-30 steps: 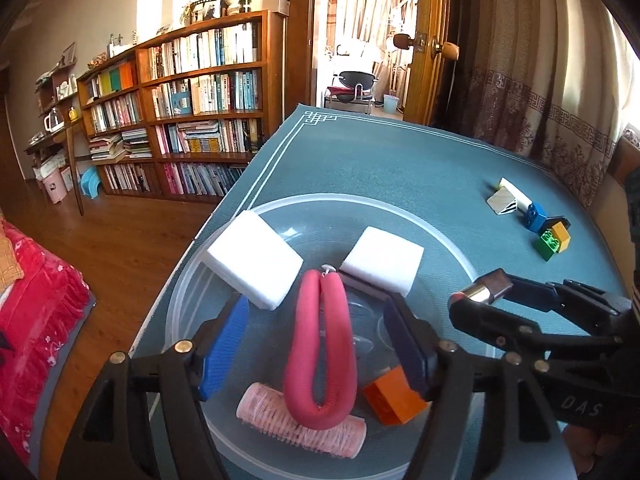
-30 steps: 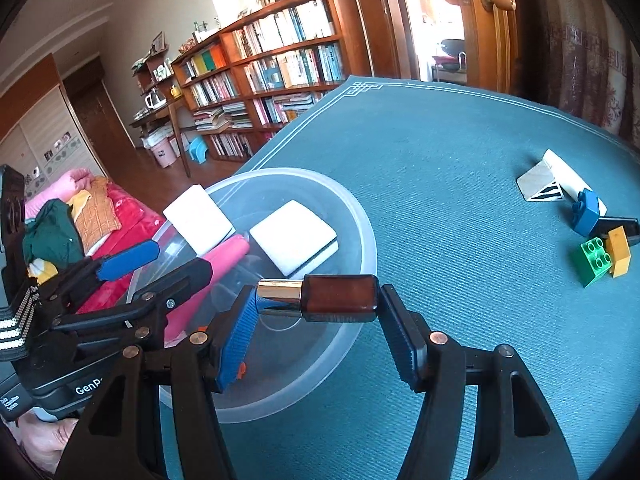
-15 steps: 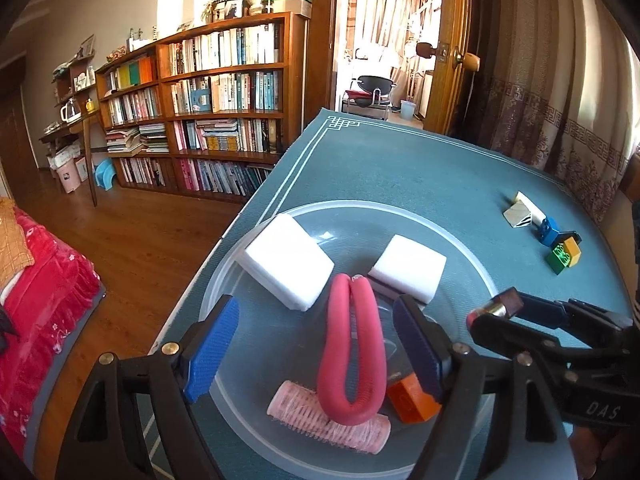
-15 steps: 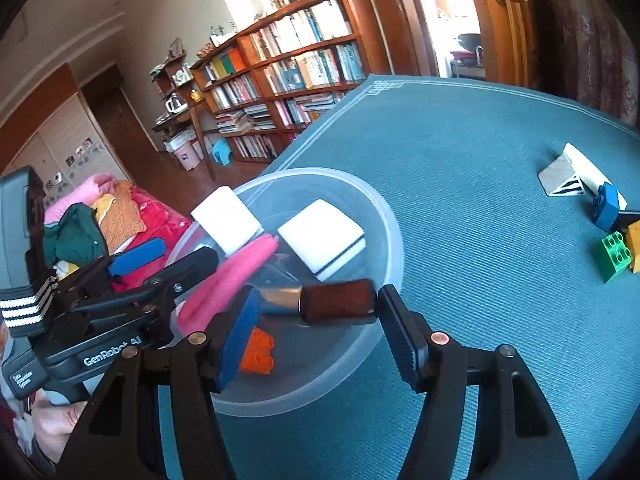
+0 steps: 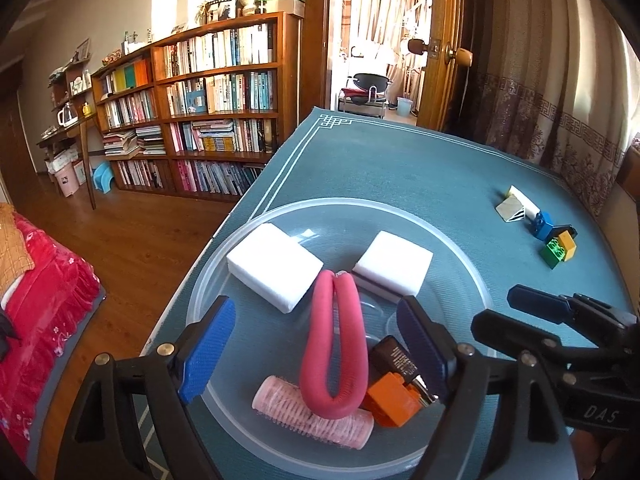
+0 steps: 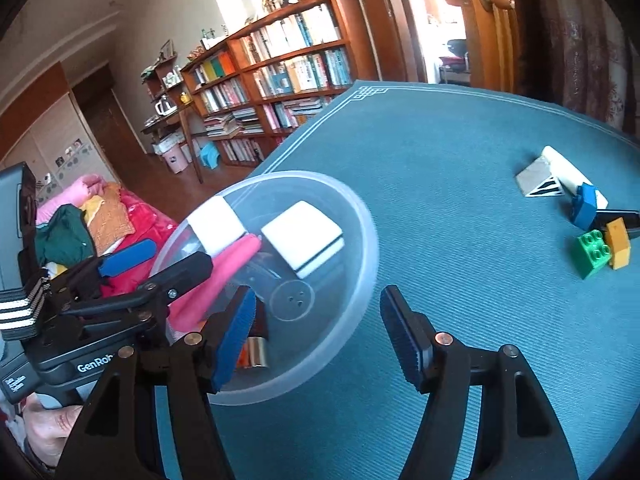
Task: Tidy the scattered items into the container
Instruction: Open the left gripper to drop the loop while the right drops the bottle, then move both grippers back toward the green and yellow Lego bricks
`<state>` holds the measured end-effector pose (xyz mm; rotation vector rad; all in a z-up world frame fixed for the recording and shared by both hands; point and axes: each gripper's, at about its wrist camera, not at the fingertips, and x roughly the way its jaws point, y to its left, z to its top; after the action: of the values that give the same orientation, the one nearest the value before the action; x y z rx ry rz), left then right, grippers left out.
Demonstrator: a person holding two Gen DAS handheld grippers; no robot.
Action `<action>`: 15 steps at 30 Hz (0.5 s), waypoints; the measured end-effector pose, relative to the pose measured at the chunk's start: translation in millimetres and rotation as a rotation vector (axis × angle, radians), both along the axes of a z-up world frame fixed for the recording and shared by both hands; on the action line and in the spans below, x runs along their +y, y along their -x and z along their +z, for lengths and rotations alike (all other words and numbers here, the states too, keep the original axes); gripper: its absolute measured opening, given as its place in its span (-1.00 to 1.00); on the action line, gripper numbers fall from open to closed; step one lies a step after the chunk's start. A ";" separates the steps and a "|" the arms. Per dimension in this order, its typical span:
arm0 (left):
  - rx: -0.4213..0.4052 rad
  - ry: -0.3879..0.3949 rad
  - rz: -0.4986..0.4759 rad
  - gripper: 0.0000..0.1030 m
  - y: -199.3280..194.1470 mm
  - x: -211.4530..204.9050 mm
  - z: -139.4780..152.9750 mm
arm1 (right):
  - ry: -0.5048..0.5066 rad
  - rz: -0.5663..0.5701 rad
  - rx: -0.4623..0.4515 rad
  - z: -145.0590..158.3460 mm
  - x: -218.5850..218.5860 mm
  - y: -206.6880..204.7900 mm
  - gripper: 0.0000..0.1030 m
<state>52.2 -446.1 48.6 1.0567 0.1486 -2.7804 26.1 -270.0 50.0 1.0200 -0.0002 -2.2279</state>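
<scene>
A clear plastic bowl (image 5: 340,203) (image 6: 374,240) sits at the table's left edge. It holds two white sponges (image 5: 274,266), a bent pink foam curler (image 5: 334,340), a pink hair roller (image 5: 312,416), an orange block (image 5: 390,398) and a brown bottle (image 5: 394,358) (image 6: 256,354) with a gold cap. My left gripper (image 5: 316,344) (image 6: 160,260) hovers open over the bowl. My right gripper (image 6: 320,320) (image 5: 516,316) stands open and empty at the bowl's right rim. On the cloth to the right lie a green brick (image 6: 592,252), a blue brick (image 6: 584,206), a yellow brick (image 6: 618,242) and a white wedge (image 6: 548,176).
The teal tablecloth (image 6: 440,152) ends just left of the bowl, above a wooden floor (image 5: 132,232). A bookcase (image 5: 208,92), an open door (image 5: 444,40) and a curtain (image 5: 552,72) stand beyond the table. A red bed (image 5: 36,292) is at the left. A hand (image 6: 48,420) holds the left gripper.
My right gripper has opened and let go of the brown bottle, which now lies in the bowl beside the orange block. The left gripper has drawn back and up a little.
</scene>
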 end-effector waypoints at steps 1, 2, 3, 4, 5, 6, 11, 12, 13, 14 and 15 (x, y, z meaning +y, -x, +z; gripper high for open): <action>-0.001 0.001 -0.003 0.67 0.2 1.4 0.1 | -0.007 -0.007 0.005 0.4 1.0 -0.2 0.33; -0.003 0.003 -0.006 0.67 0.3 3.3 0.2 | -0.013 -0.014 0.009 0.4 2.3 0.0 0.33; -0.005 0.005 -0.011 0.67 0.1 3.8 0.4 | -0.016 -0.020 0.013 0.7 3.9 0.0 0.33; -0.006 0.008 -0.016 0.67 0.2 6.0 0.5 | -0.019 -0.026 0.016 1.0 6.0 0.2 0.33; -0.007 0.011 -0.019 0.67 0.8 8.4 0.8 | -0.029 -0.039 0.019 1.0 7.8 0.5 0.33; -0.007 0.013 -0.024 0.67 0.9 10.6 1.1 | -0.040 -0.050 0.023 1.1 9.7 0.9 0.33; -0.010 0.021 -0.045 0.68 2.4 20.7 2.0 | -0.074 -0.106 0.022 -0.3 22.3 5.9 0.33; -0.011 0.022 -0.050 0.68 2.8 23.1 2.3 | -0.078 -0.116 0.019 -0.6 25.0 7.2 0.33; -0.011 0.023 -0.053 0.68 3.4 26.3 2.6 | -0.081 -0.125 0.018 -0.6 28.4 8.1 0.33; -0.011 0.024 -0.058 0.68 3.7 29.0 3.1 | -0.084 -0.137 0.016 -0.9 32.4 9.4 0.33; -0.010 0.026 -0.064 0.68 4.1 31.9 3.6 | -0.087 -0.146 0.015 -1.2 35.6 10.3 0.33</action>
<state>48.1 -414.2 52.2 1.0874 0.0788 -2.8248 15.8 -234.4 48.8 1.0809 0.0300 -2.3858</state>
